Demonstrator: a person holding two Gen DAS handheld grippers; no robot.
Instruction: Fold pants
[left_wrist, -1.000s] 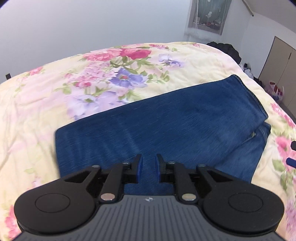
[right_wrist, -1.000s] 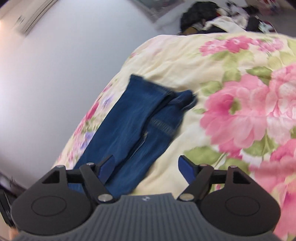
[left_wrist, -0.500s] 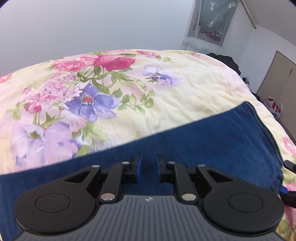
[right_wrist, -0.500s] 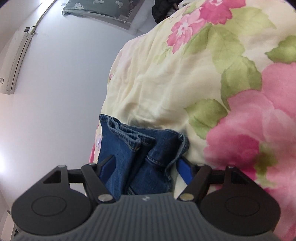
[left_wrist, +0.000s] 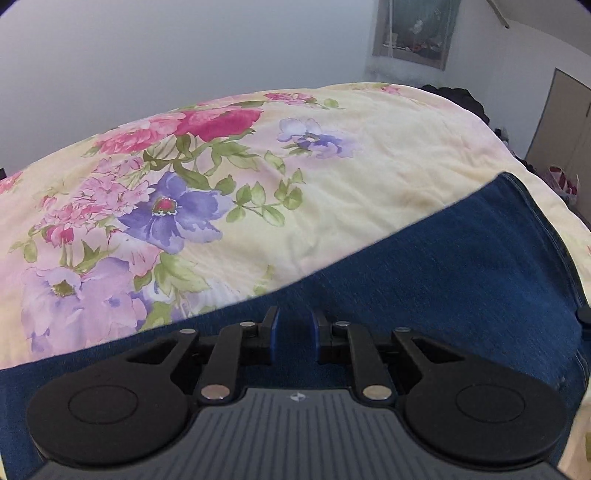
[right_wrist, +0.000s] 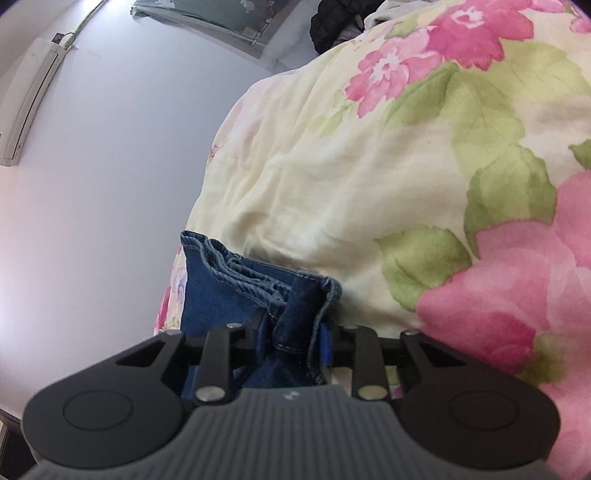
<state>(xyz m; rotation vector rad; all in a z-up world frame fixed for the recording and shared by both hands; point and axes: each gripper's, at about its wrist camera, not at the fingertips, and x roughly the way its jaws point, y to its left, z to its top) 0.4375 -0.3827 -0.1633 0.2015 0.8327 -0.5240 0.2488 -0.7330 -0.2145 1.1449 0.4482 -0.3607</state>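
While the right gripper fingers are closing on the pants' bunched hem, the left gripper's nearly closed fingers hover above denim.

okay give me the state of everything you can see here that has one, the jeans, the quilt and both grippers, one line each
jeans: folded lengthwise, lying flat on the bed, hem end bunched up in the right gripper.
floral quilt: spread over the bed, lightly wrinkled.
left gripper: jaws narrow with a small gap, low over the denim, no fabric visibly pinched.
right gripper: jaws closing, with the bunched hem between them.
air conditioner: wall-mounted, flap shut.
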